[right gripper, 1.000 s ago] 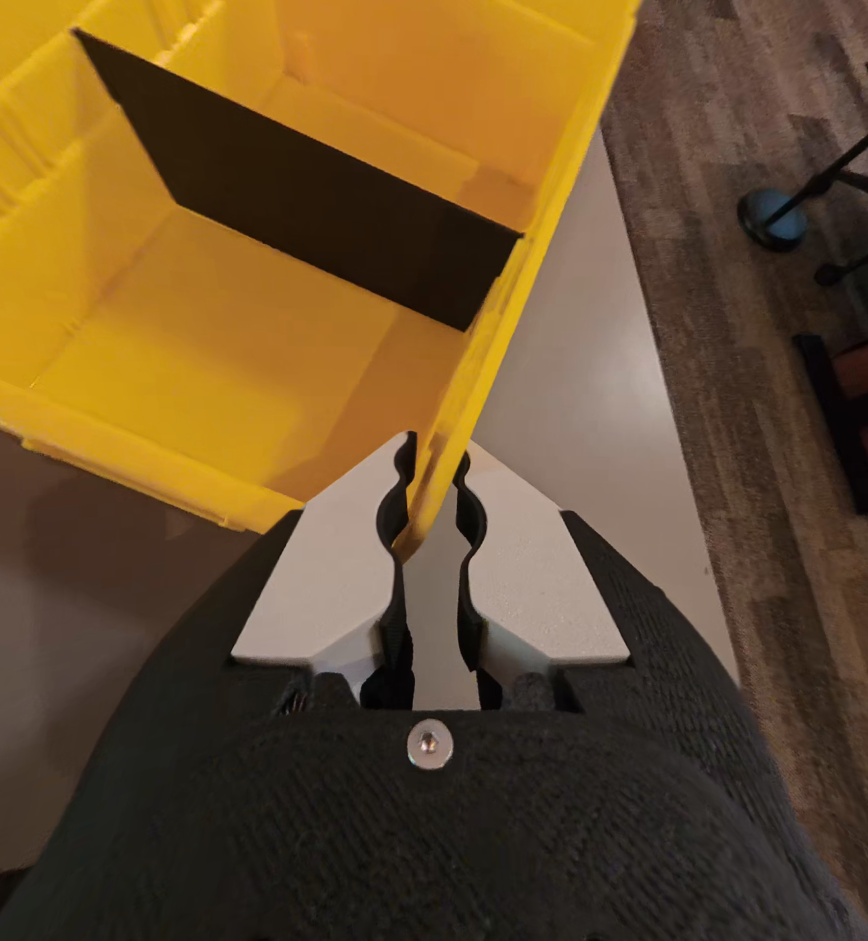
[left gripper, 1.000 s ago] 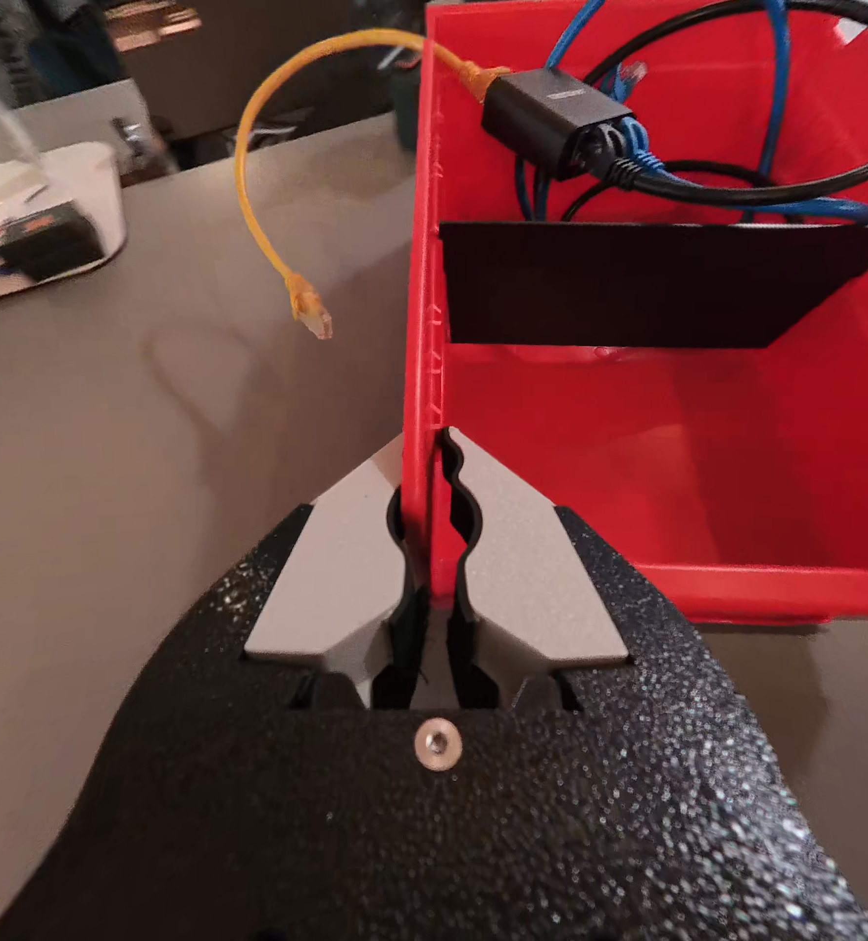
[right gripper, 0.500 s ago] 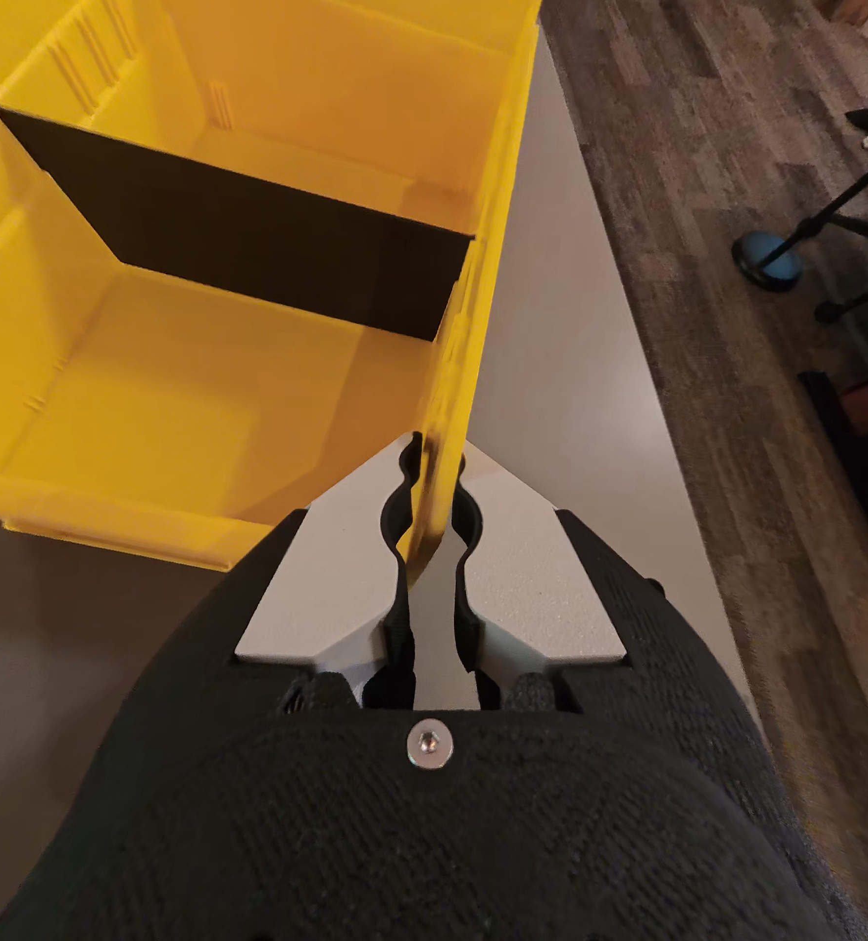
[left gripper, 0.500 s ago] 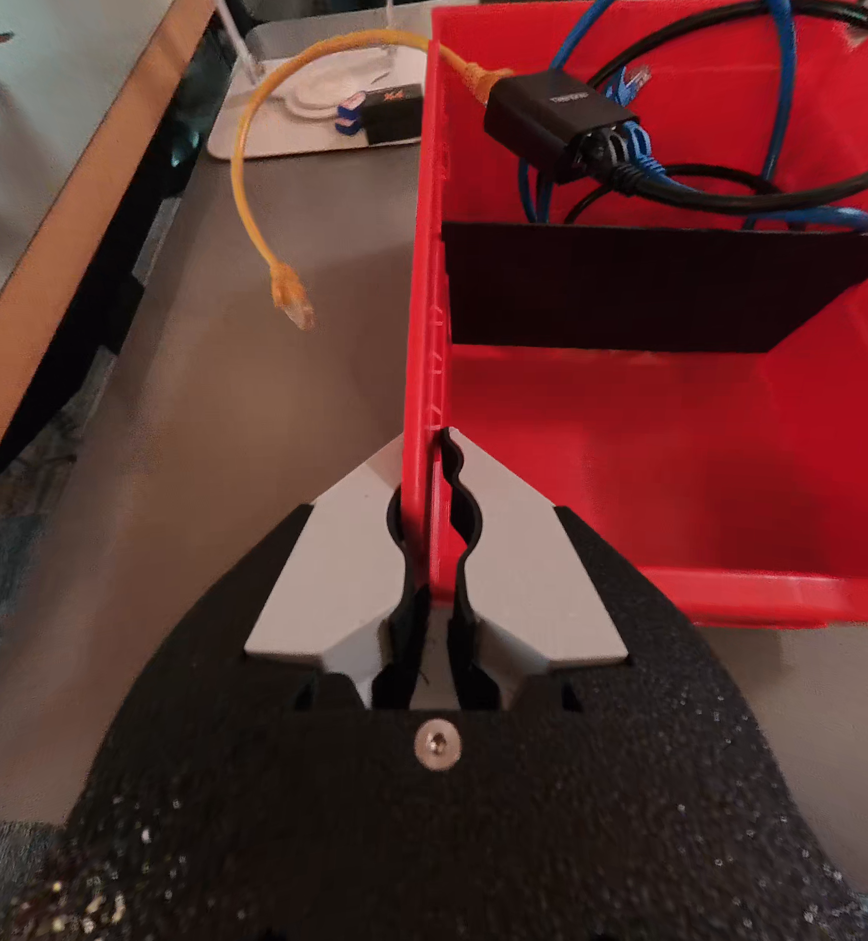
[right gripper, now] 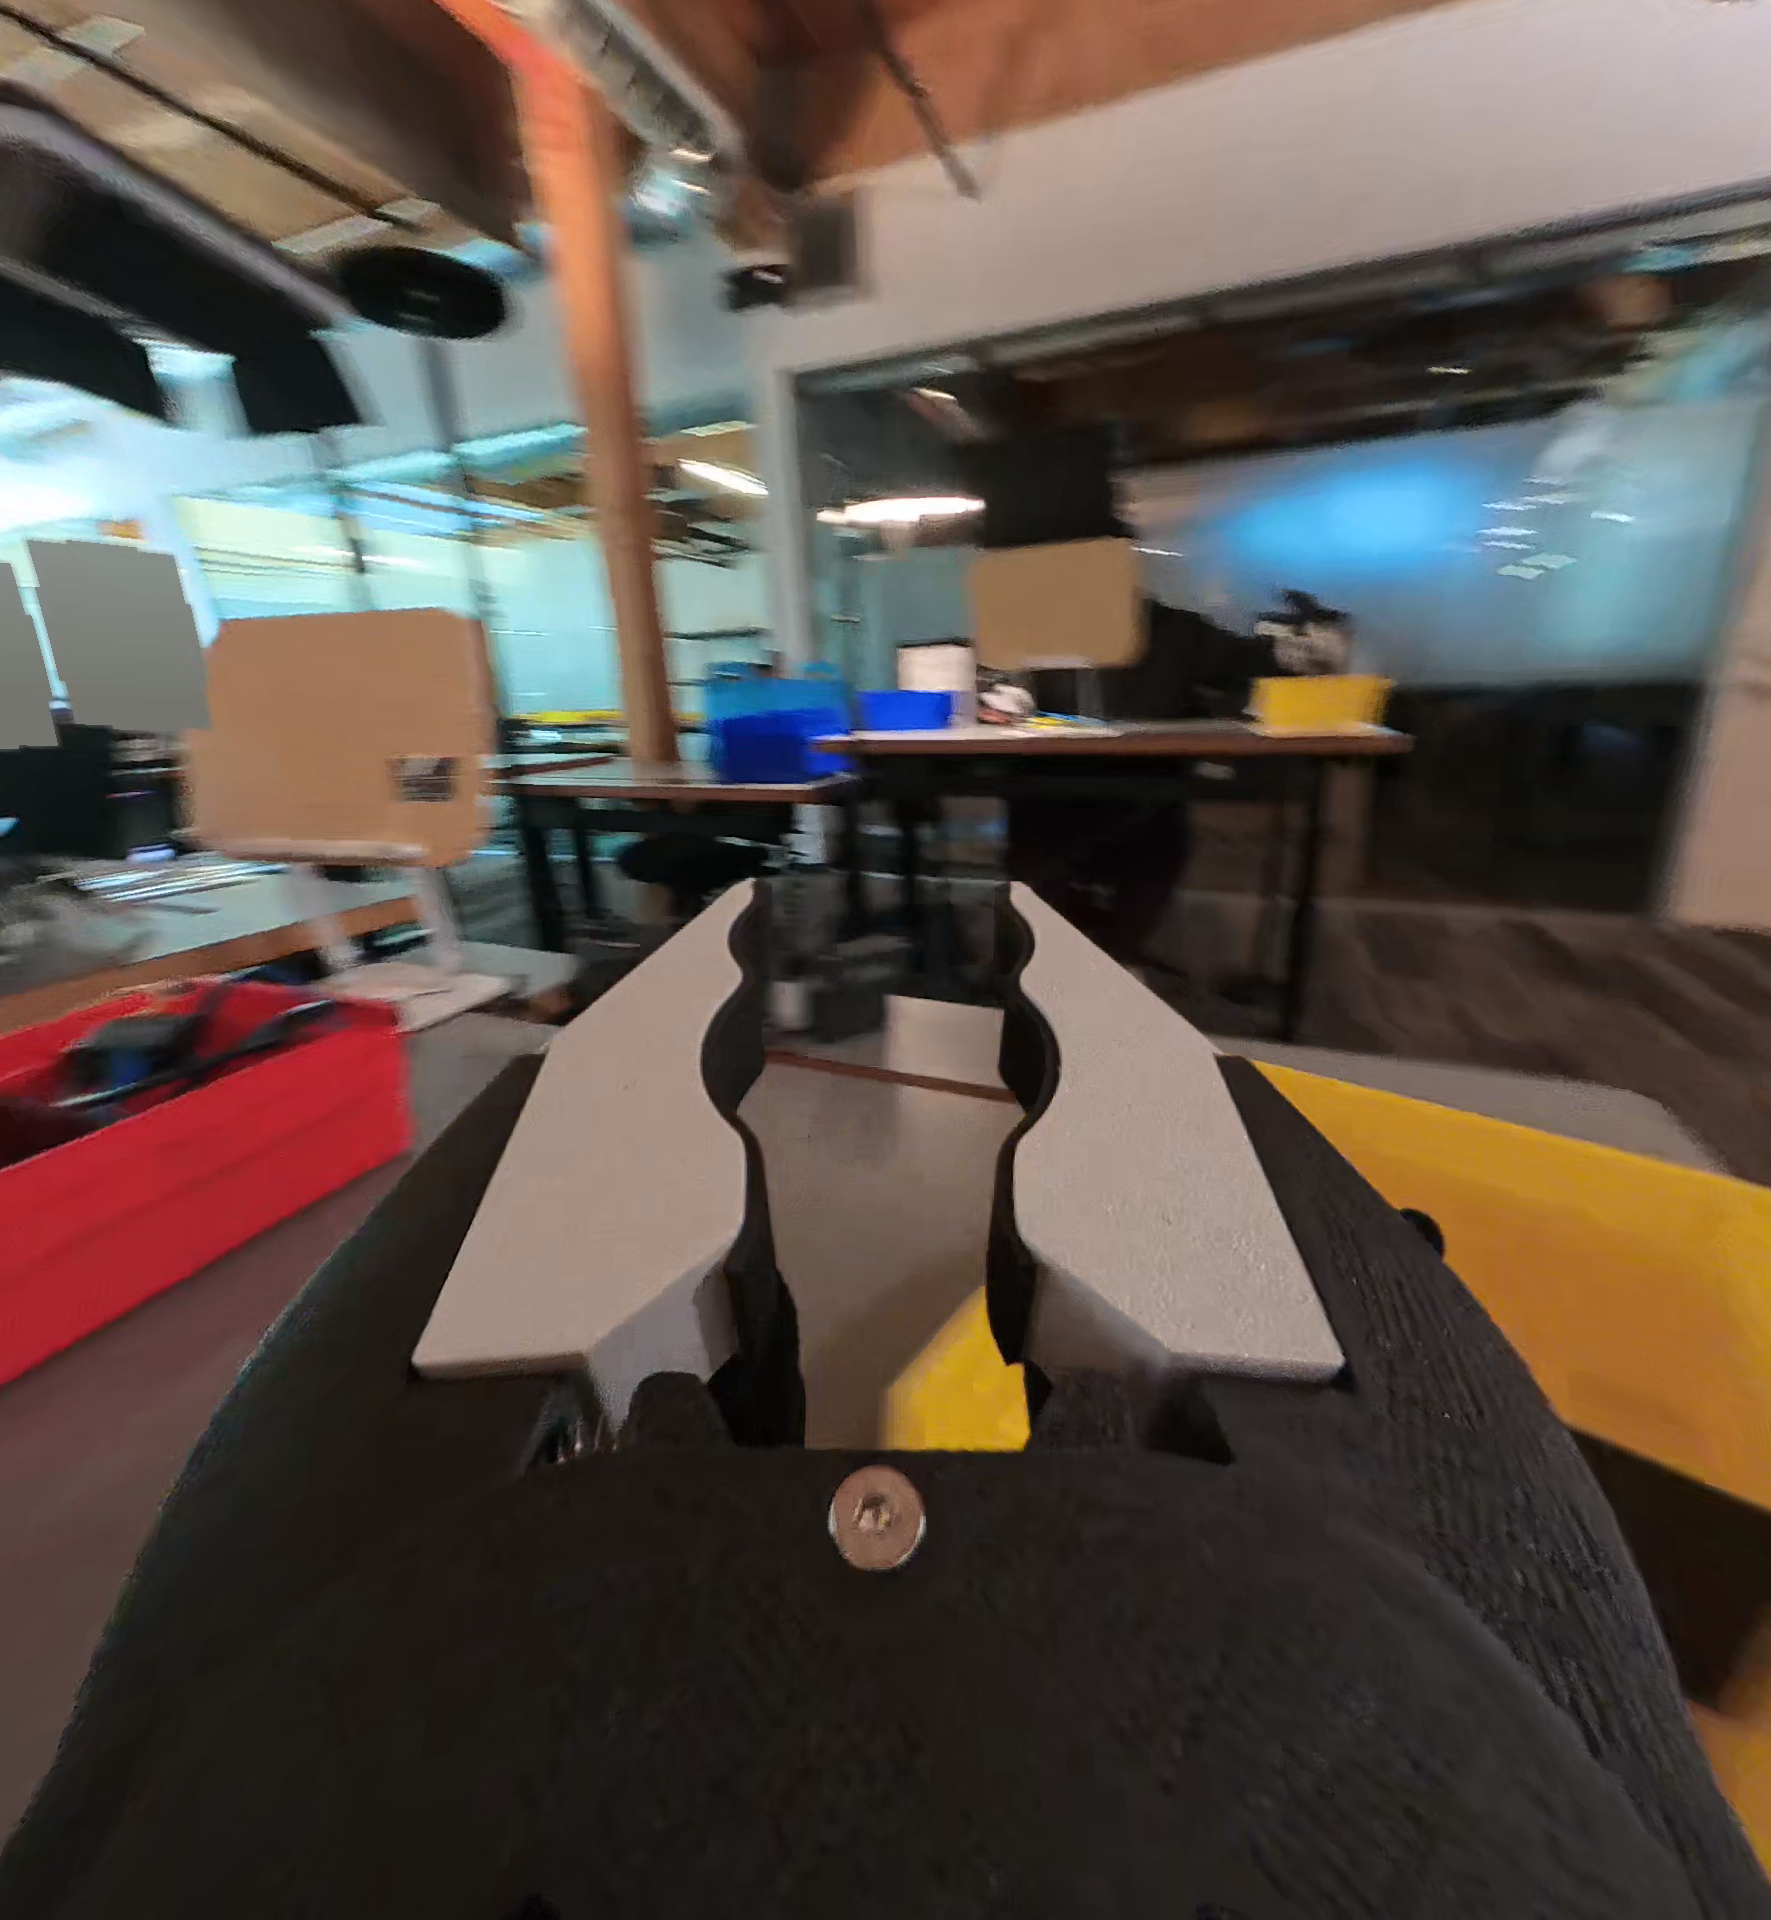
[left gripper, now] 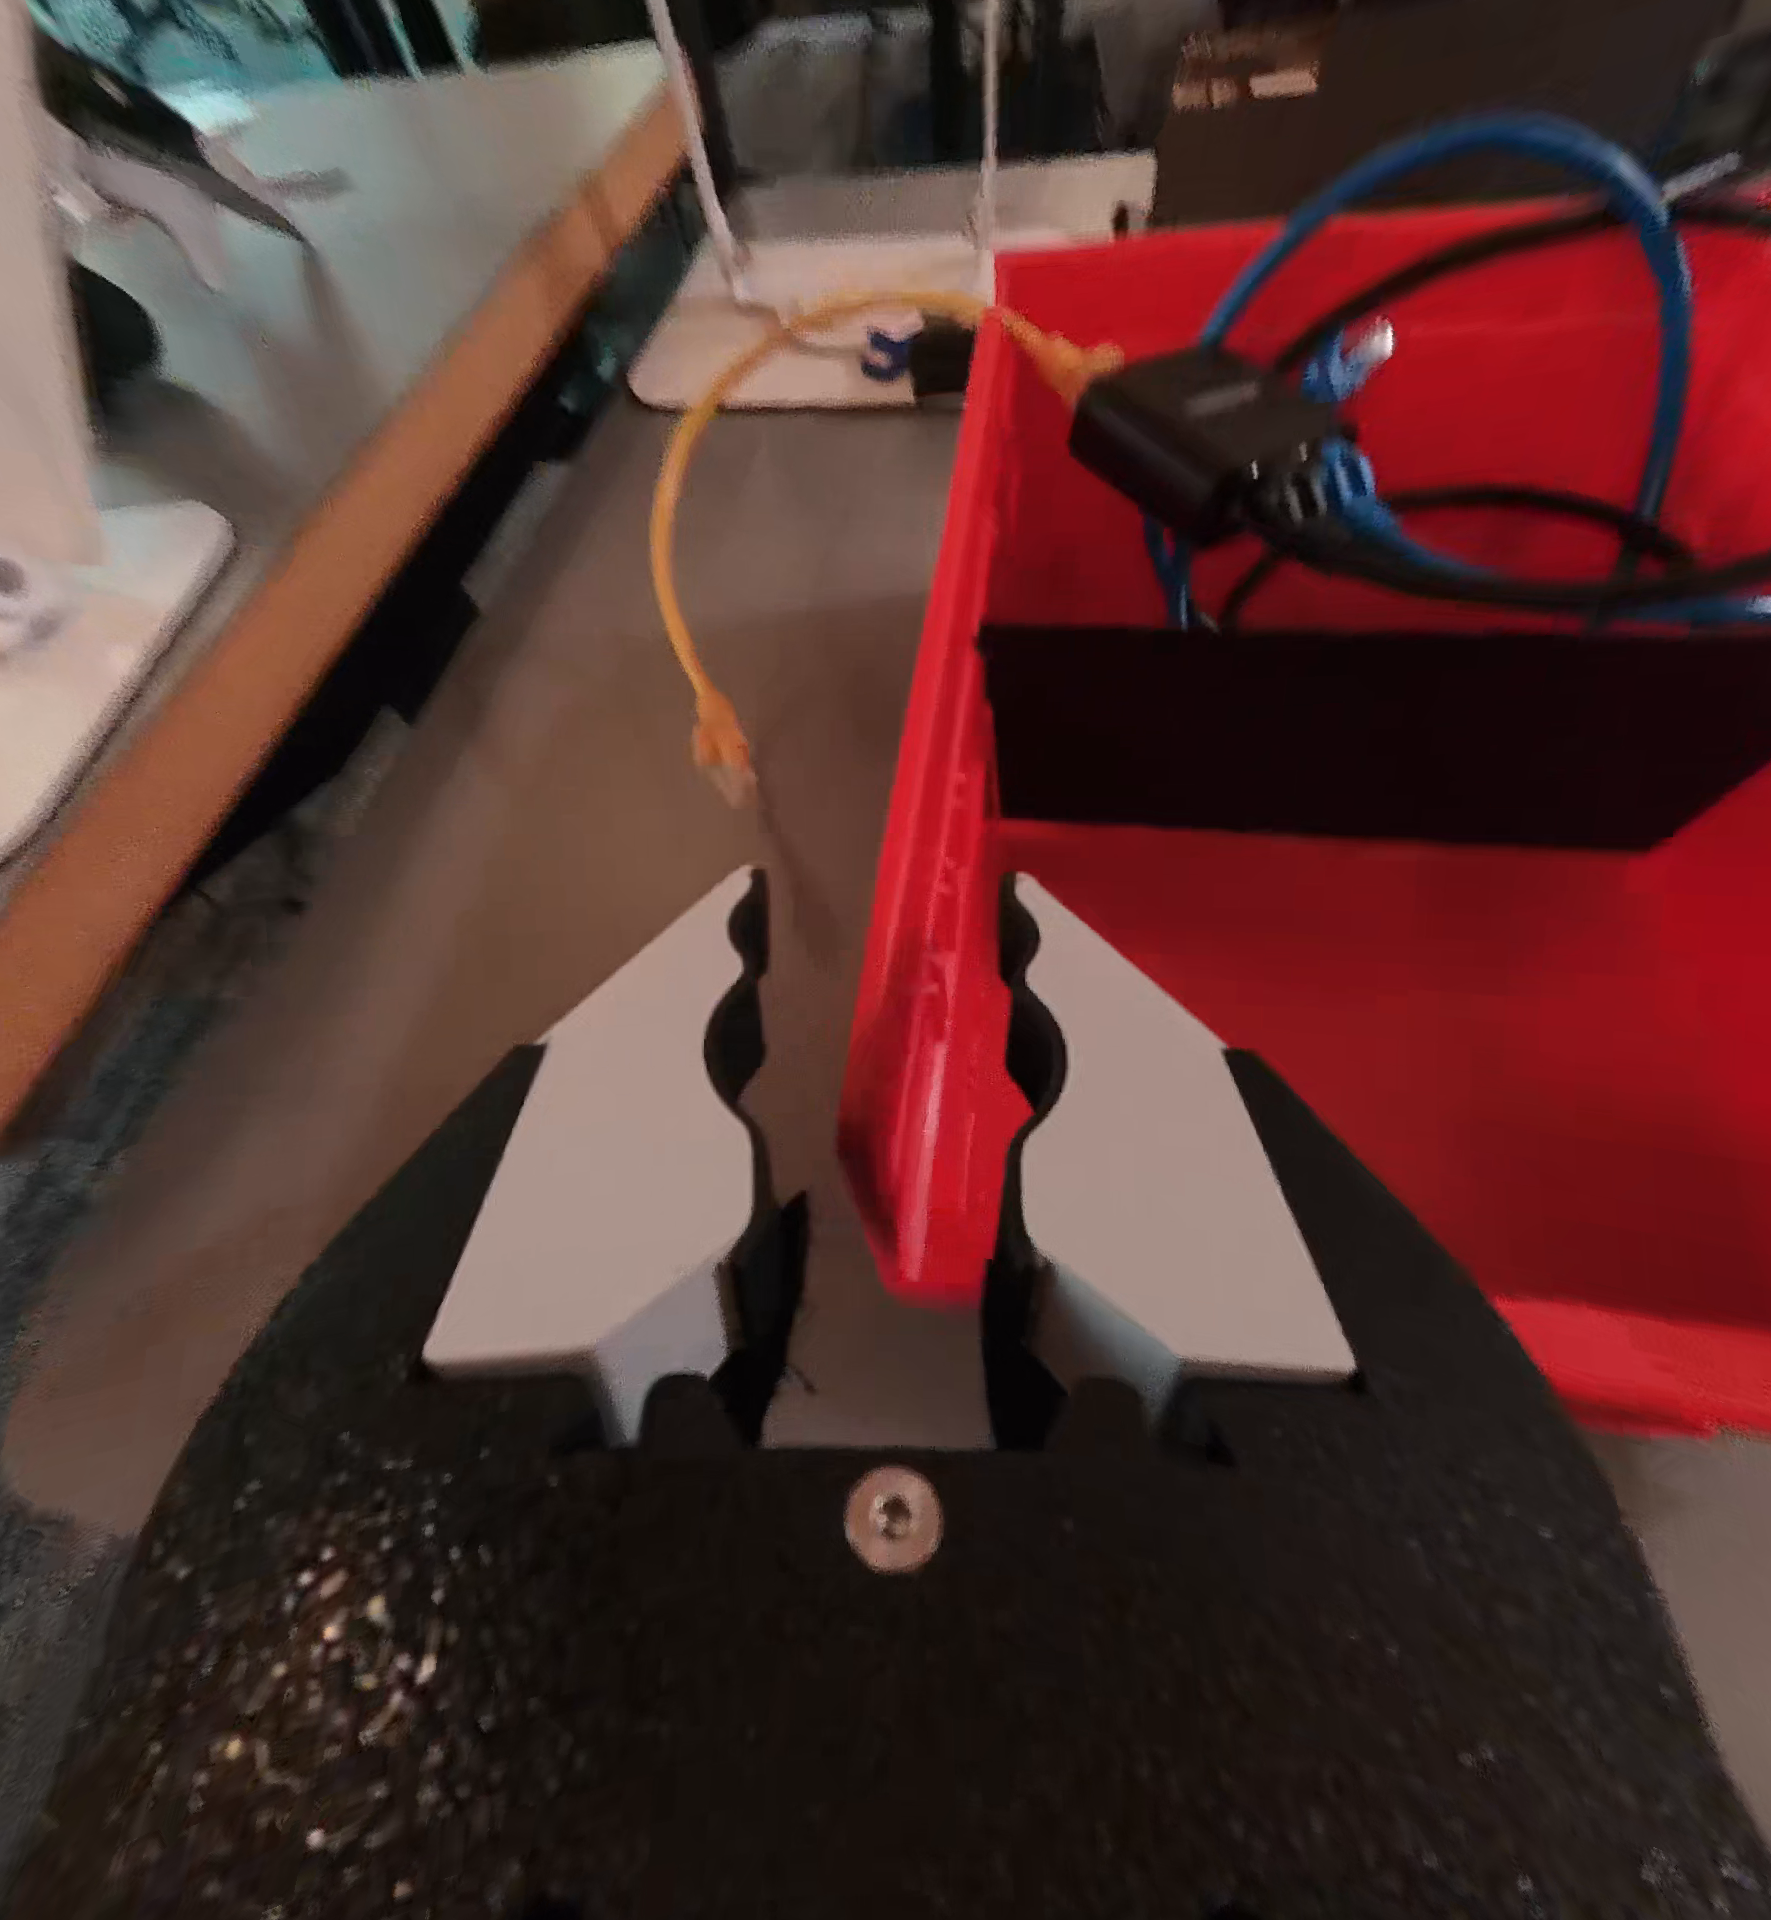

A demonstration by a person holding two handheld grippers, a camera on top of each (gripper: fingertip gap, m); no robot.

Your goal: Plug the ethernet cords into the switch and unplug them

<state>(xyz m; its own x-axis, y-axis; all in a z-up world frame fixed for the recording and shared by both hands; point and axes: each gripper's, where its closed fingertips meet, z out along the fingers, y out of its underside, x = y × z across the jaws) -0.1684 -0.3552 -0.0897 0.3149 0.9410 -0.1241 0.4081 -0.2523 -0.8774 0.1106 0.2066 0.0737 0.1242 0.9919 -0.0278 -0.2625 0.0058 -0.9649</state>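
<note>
Left wrist view is showing my left tongs (left gripper: 881, 1039) gaping around the red bin (left gripper: 938, 935) wall, gripping nothing; right tongs (right gripper: 881, 1039) are gaping too. Inside, the switch (left gripper: 1177, 442) is carrying plugged cords, the orange cord (left gripper: 678, 582) dangling loose; much is remaining, I'm judging.

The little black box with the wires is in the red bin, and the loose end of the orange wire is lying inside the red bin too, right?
Not quite. The black box is in the red bin, but the loose end of the orange wire hangs outside it, over the grey table. The left wrist view shows this.
</note>
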